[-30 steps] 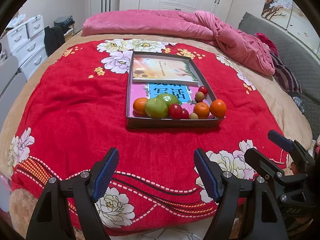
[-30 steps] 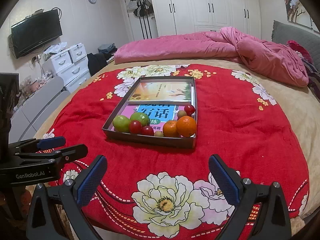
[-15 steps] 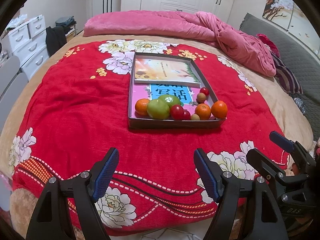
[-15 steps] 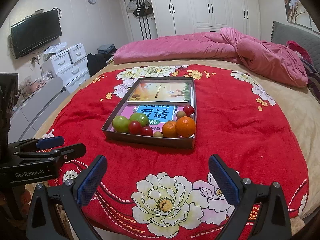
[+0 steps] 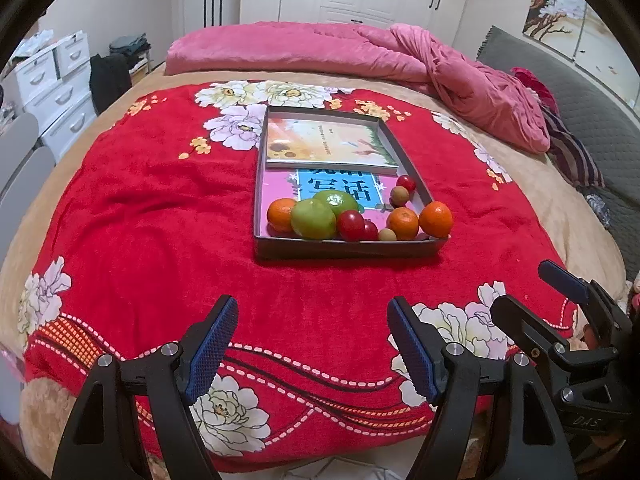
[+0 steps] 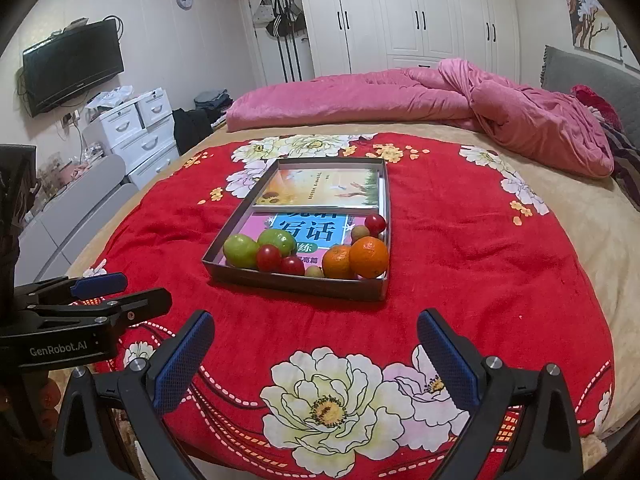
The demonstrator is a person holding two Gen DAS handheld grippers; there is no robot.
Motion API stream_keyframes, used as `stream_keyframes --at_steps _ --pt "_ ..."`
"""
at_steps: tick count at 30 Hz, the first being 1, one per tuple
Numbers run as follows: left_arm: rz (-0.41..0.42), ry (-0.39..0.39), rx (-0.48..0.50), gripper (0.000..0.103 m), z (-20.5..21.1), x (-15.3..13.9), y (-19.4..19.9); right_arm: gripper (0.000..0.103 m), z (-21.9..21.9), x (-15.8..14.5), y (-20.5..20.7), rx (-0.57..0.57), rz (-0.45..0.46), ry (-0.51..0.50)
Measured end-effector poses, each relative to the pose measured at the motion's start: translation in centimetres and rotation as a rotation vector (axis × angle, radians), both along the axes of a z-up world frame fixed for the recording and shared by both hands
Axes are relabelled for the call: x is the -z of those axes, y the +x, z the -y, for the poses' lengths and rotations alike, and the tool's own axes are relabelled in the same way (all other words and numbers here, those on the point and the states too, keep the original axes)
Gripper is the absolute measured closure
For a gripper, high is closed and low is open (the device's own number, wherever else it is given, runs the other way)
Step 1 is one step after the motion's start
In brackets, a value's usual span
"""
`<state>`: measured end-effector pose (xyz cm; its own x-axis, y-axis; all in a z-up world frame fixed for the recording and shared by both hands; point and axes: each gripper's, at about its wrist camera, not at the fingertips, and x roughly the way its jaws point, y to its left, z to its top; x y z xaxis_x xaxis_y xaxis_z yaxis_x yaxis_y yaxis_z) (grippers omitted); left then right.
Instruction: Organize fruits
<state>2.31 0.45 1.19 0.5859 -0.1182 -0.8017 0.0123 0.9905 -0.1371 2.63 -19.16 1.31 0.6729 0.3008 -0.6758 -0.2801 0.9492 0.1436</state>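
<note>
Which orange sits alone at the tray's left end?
The orange behind the left green apple; the other two oranges sit together at the right corner.

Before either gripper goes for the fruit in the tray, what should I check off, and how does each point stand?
1. Left gripper open, empty: ok.
2. Right gripper open, empty: ok.
3. Fruit all inside the tray: ok.
4. Red blanket between grippers and tray free of obstacles: ok.
5. Corner orange free to grasp: not ok, it touches the neighbouring orange.
6. Destination for sorted fruit: cannot tell.
</note>
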Motion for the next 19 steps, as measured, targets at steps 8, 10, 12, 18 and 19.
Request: stream_keyframes --at_steps 8,10,12,18,19 --pt "-0.007 0.0 0.002 0.025 0.0 0.3 0.2 0.001 0.2 -0.2 0.0 0.021 0.015 -0.012" --pt "0.006 0.006 -0.008 0.025 -0.1 0.2 0.1 0.001 0.4 -0.2 0.0 0.034 0.02 -0.012" --pt "0.023 0.023 -0.019 0.025 -0.1 -0.2 0.2 0.001 0.6 -0.1 0.1 0.05 0.018 -0.013" --pt "0.049 -0.003 -0.055 0.025 -2.0 -0.5 0.8 0.001 2.2 0.8 1.2 0.118 0.02 -0.028" --pt "0.051 -0.008 -0.067 0.025 -2.7 -0.4 1.1 0.001 2.6 1.1 1.6 0.129 0.018 -0.033"
